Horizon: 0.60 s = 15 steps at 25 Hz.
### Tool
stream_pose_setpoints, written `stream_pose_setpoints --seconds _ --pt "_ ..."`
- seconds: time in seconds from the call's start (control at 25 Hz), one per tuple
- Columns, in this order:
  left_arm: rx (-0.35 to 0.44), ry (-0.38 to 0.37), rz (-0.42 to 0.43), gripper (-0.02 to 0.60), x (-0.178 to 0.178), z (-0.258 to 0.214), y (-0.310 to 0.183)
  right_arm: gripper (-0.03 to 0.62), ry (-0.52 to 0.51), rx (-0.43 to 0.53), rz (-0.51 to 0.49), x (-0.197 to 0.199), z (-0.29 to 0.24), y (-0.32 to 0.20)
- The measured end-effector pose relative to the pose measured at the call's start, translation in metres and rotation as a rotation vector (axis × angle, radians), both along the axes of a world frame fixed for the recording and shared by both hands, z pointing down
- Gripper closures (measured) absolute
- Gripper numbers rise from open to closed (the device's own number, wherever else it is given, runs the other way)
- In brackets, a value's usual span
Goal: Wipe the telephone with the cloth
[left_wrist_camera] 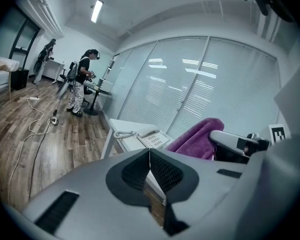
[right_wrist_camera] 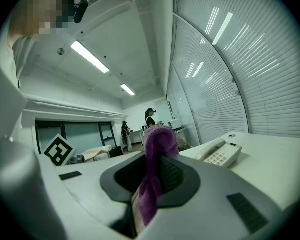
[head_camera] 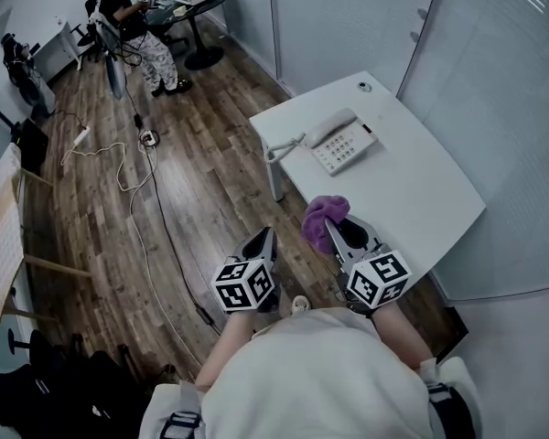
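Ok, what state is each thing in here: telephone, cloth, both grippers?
telephone: on the white table, handset on its cradle, nothing touching it.
cloth: bunched, held in the air, apart from the telephone.
right gripper: shut on the cloth.
left gripper: shut, nothing between its jaws.

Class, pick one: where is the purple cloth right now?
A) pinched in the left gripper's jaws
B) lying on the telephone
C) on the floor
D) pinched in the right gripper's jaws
D: the right gripper view shows the purple cloth pinched between the jaws of the right gripper, apart from the telephone.
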<state>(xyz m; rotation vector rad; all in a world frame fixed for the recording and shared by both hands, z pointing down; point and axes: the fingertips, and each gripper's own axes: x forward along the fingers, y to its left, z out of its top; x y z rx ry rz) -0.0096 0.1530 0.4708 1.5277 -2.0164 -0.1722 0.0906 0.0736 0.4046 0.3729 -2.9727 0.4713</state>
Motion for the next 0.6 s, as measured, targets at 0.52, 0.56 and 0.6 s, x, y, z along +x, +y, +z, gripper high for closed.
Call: stream_pose_setpoints --seconds 0.52,0.56,0.6 --pt "-0.029 0.016 0.02 0.559 0.0 0.009 -0.048 0.528 -0.011 -0.015 0.03 0.003 0.003 -0.058" --pt "-0.028 0.021 0.026 0.56 0.0 0.009 -0.05 0.528 -0.008 -0.017 0.036 0.003 0.004 -0.061" --pt "-0.029 0.023 0.034 0.56 0.0 0.01 -0.052 0.528 -0.006 -0.019 0.041 0.003 0.005 -0.062"
